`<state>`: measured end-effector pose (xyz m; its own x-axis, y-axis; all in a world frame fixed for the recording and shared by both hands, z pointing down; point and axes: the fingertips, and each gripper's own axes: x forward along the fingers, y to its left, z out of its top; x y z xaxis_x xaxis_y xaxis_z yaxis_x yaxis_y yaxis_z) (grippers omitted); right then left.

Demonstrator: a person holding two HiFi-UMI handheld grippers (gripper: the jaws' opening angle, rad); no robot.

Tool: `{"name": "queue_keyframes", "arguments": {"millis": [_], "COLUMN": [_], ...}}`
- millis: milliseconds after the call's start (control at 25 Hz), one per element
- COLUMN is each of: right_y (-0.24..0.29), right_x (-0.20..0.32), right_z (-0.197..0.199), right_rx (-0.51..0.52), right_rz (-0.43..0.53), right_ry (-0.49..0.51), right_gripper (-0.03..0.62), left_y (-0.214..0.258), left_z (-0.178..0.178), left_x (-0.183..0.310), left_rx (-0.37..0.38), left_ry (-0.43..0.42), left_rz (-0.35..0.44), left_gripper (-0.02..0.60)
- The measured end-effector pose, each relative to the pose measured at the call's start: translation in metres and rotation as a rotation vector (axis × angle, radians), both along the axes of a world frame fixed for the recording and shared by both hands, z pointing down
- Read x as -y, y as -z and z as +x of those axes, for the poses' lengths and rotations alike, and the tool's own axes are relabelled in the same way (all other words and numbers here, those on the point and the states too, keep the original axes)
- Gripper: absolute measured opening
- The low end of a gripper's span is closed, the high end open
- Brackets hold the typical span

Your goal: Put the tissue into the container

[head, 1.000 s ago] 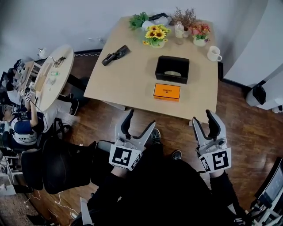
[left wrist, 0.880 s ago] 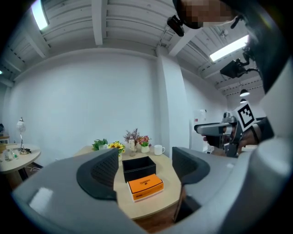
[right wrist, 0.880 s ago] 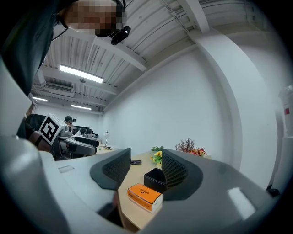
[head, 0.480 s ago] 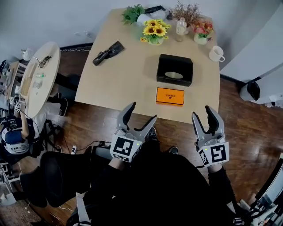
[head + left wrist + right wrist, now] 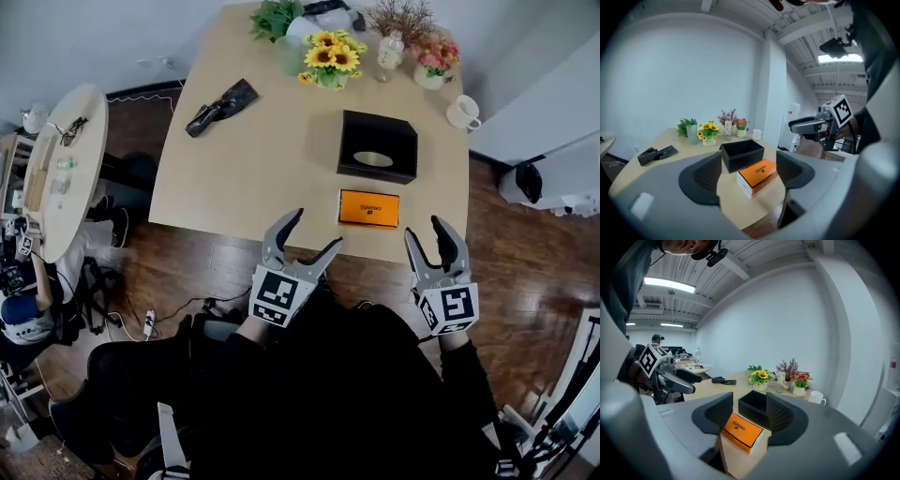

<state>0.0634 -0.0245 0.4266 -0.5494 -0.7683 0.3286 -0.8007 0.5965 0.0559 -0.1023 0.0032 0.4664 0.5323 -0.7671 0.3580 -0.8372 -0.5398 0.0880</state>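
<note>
An orange tissue box lies near the table's front edge, just in front of the open black container. My left gripper hovers at that edge, left of the box, jaws wide open and empty. My right gripper hangs just off the edge, right of the box, its jaws open by a narrower gap with nothing between them. In the left gripper view the orange box and the container show between the jaws. The right gripper view shows the box in front of the container.
At the table's far end stand a sunflower pot, a bottle, pink flowers and a white mug. A black tool lies at the left side. A round side table stands to the left over wooden floor.
Both grippers have come forward to the table's front edge, and the table has slid nearer in the head view. The left jaws stand a little wider.
</note>
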Motion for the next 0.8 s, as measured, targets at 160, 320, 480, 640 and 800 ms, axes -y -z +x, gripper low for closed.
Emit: {"name": "queue_keyframes", "arguments": {"millis": [160,320,480,640,800], "right_y": [-0.025,-0.053,-0.082,-0.112,-0.138], "right_x": [0.013,0.023,0.031,0.03,0.028], "right_z": [-0.006,-0.009,-0.013,-0.01,-0.009], "right_rx": [-0.026,-0.05,-0.074,-0.116,-0.147], "right_rz": [-0.054,-0.099,-0.132,-0.184,-0.233], "right_ry": [-0.02,-0.002,0.065,0.136,0.184], "right_gripper": [0.21,0.213,0.225,0.25,0.278], "left_y": [-0.019,-0.036,-0.066,-0.091,-0.113], "left_z": [-0.001,0.006,0.021,0.038,0.046], "left_x": [0.016,0.03,0.041,0.039,0.043], "left_rx": [0.0,0.012,0.069,0.118,0.176], "left_ry": [-0.038,-0.064,-0.096,-0.125,-0.146], "left_rz": [-0.031,-0.069,-0.127,-0.18,-0.21], "left_gripper": [0.348,0.348,0.348,0.348,0.348]}}
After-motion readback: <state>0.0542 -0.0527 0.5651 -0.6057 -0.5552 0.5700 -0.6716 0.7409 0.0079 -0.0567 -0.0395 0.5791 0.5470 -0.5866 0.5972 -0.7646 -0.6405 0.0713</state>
